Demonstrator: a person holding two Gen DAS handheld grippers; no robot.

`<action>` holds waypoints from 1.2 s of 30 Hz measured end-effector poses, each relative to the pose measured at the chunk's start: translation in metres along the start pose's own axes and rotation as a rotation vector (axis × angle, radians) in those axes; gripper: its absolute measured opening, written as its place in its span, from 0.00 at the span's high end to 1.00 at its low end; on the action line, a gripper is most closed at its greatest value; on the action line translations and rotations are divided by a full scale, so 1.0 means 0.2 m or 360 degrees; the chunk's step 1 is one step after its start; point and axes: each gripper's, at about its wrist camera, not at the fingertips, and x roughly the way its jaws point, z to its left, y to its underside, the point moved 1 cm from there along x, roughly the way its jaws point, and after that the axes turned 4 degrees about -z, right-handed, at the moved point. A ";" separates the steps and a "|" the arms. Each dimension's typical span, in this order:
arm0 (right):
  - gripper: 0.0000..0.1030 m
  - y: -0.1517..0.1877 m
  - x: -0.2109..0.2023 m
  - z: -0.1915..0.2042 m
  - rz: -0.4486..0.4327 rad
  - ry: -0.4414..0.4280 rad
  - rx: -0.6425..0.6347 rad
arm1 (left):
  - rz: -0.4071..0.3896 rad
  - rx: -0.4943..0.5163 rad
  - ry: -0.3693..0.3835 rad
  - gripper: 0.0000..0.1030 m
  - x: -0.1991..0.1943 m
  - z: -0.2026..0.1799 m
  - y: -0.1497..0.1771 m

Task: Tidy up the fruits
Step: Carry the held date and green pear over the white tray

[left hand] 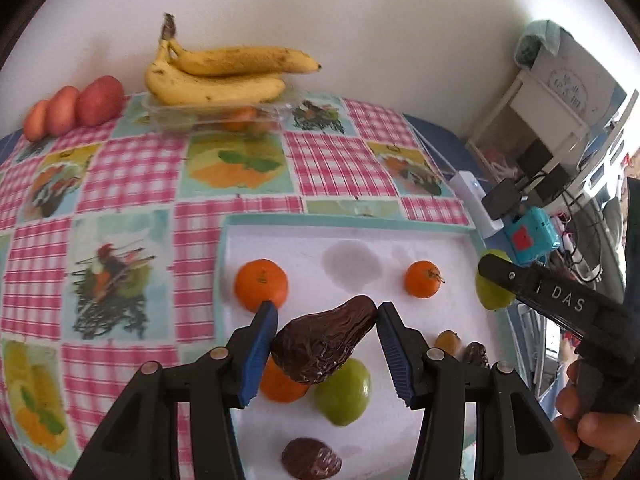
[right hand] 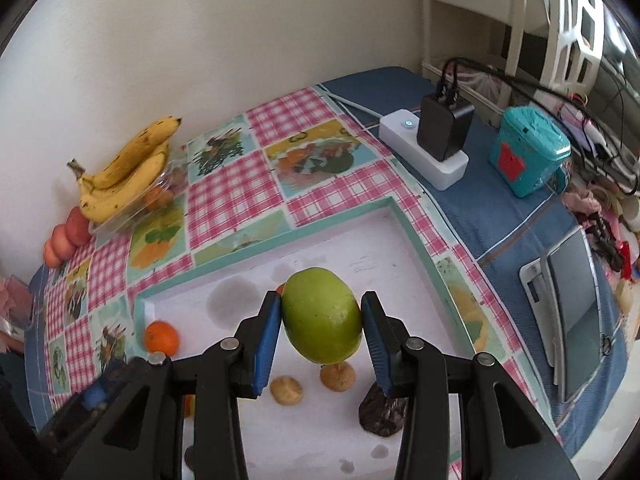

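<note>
The right gripper [right hand: 321, 322] has its blue fingers [right hand: 266, 344] clamped on a green fruit [right hand: 322, 316], one pad on each flank, and holds it clear above the white tray [right hand: 412, 236] at the centre of the right wrist view. Below it in that frame lie two small tan fruits [right hand: 286, 390] and a dark wrinkled date [right hand: 380, 414].

The left gripper [left hand: 326, 330] has a large dark date [left hand: 320, 346] between its fingers [left hand: 258, 354]. The left pad touches it; the right one seems to meet only its tip, so whether the grip is firm cannot be told. Beneath sit an orange [left hand: 280, 384] and another green fruit [left hand: 346, 392], with two more oranges [left hand: 261, 284] farther up the tray.

Both hands appear to be mid-carry in the sorting step. The next move calls for picking a spot for each kind, perhaps near the bananas [left hand: 224, 76] at the upper left of the bench [left hand: 132, 176], and lowering gently before releasing, since the round green fruit would likely roll.
</note>
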 end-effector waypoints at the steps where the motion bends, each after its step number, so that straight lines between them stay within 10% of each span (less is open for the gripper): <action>1: 0.59 0.00 0.02 -0.02 -0.0002 -0.0013 0.0024 | 0.0005 -0.0001 0.0007 0.47 0.02 -0.01 0.00; 36: 0.58 0.06 0.28 -0.12 0.0071 0.0079 0.0096 | 0.0105 0.0059 -0.0039 0.47 0.22 -0.03 0.07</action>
